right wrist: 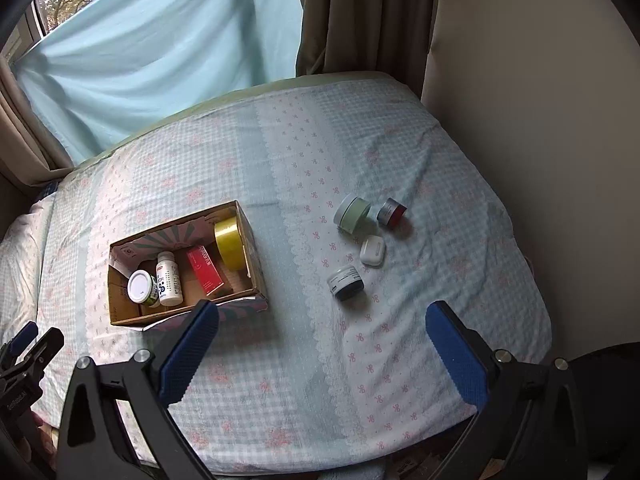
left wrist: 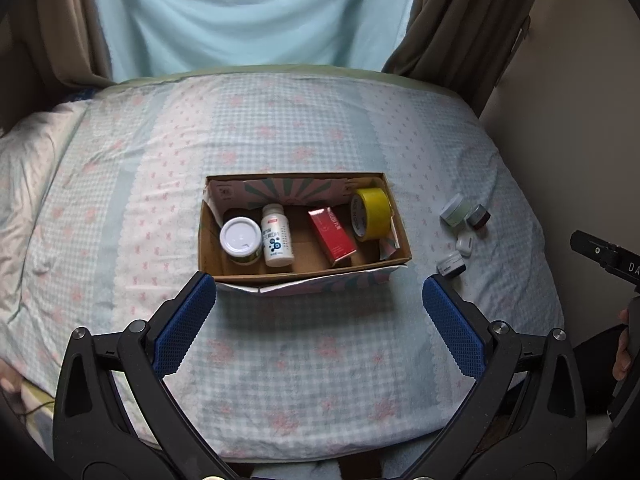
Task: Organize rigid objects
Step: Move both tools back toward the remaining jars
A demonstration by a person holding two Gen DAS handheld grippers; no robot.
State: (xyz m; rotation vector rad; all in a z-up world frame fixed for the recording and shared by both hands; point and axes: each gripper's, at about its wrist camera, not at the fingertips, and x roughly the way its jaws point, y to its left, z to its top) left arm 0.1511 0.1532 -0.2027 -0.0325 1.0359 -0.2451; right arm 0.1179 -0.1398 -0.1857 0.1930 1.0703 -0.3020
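An open cardboard box [left wrist: 205,240] [right wrist: 120,316] lies on the bed. It holds a white-lidded jar [left wrist: 241,240] [right wrist: 141,287], a white bottle [left wrist: 276,236] [right wrist: 168,279], a red carton [left wrist: 332,238] [right wrist: 205,270] and a yellow tape roll [left wrist: 372,213] [right wrist: 230,246]. To its right on the sheet lie a green jar [left wrist: 455,210] [right wrist: 352,213], a red and silver jar [left wrist: 479,216] [right wrist: 392,212], a white case [left wrist: 465,243] [right wrist: 372,251] and a dark jar [left wrist: 451,265] [right wrist: 346,282]. My left gripper [left wrist: 318,300] is open and empty in front of the box. My right gripper [right wrist: 322,328] is open and empty in front of the loose jars.
The bed [left wrist: 300,120] has a checked floral sheet. A pale blue cloth [left wrist: 248,12] and brown curtains [left wrist: 460,20] hang behind it. A wall [right wrist: 540,120] runs along the right side. A rumpled quilt [left wrist: 28,184] lies at the left.
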